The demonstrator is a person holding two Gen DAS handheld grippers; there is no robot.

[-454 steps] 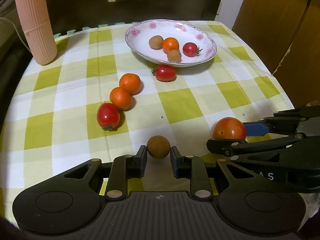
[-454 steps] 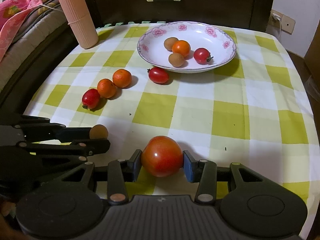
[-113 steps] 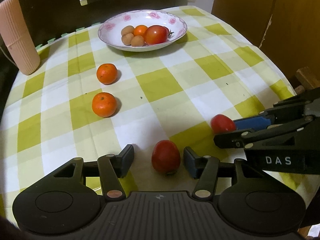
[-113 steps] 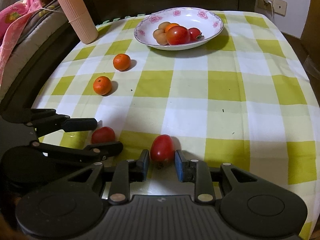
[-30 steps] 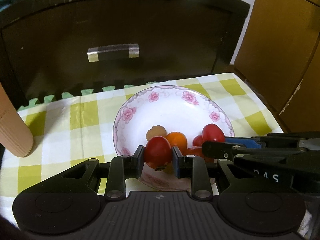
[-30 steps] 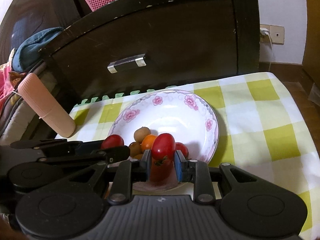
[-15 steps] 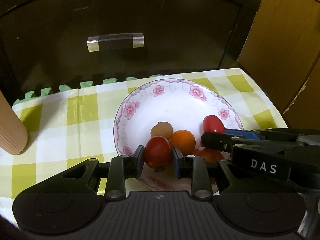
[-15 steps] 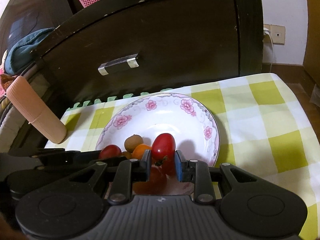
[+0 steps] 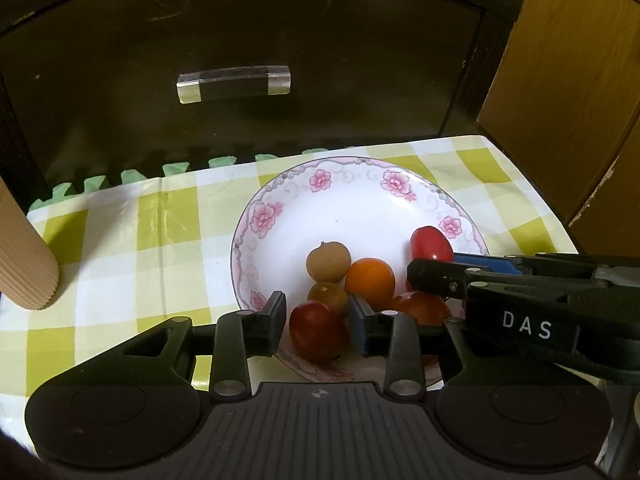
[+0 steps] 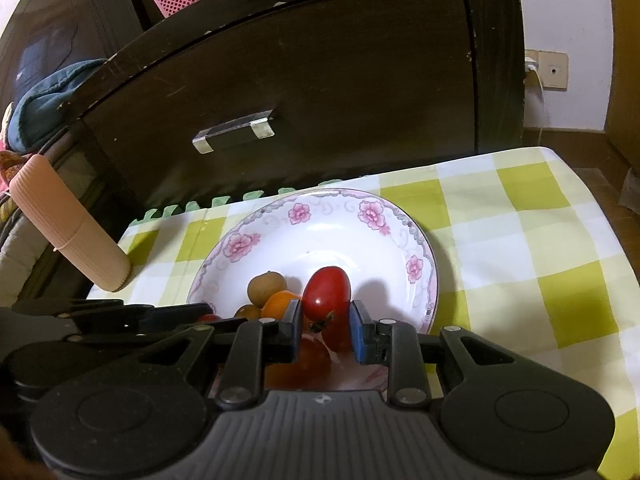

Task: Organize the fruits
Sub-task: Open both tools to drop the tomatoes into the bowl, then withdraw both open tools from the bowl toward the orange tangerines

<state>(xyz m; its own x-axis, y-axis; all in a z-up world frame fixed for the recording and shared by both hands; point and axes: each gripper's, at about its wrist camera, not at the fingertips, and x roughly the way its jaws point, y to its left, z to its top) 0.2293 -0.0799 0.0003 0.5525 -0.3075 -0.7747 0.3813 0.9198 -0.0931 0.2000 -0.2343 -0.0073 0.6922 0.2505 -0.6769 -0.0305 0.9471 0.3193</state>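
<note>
I hold a two-finger gripper in each hand, both tilted down over a white bowl (image 9: 276,216) with pink flowers on its rim, which sits on a yellow and white checked tablecloth (image 9: 120,240).

My left gripper (image 9: 318,318) has just been opening. A red tomato (image 9: 318,330) lies between its fingers, near the front rim of the bowl. The fingers stand slightly spread, with a narrow gap showing on the left side of the tomato, so they no longer pinch it. Just beyond these fingertips lie a small brown fruit (image 9: 326,296), a round pale brown fruit (image 9: 328,261) further out, and an orange (image 9: 370,282) to the right of them. A bigger tomato (image 9: 420,308) lies to the right of my left fingers, partly hidden behind the other gripper.

My right gripper (image 10: 323,326) is pressed closed on an oval red tomato (image 10: 326,298), pinching its lower part so most of it stands up above the fingertips, over the bowl. Its green stalk points down between the fingers. The other fruit lies to the left of and below these fingers.

Far to the left of both grippers stands a ribbed pink cylinder (image 10: 68,228). Beyond the bowl is a dark wooden drawer front (image 9: 260,40) with a clear handle (image 9: 233,83).
</note>
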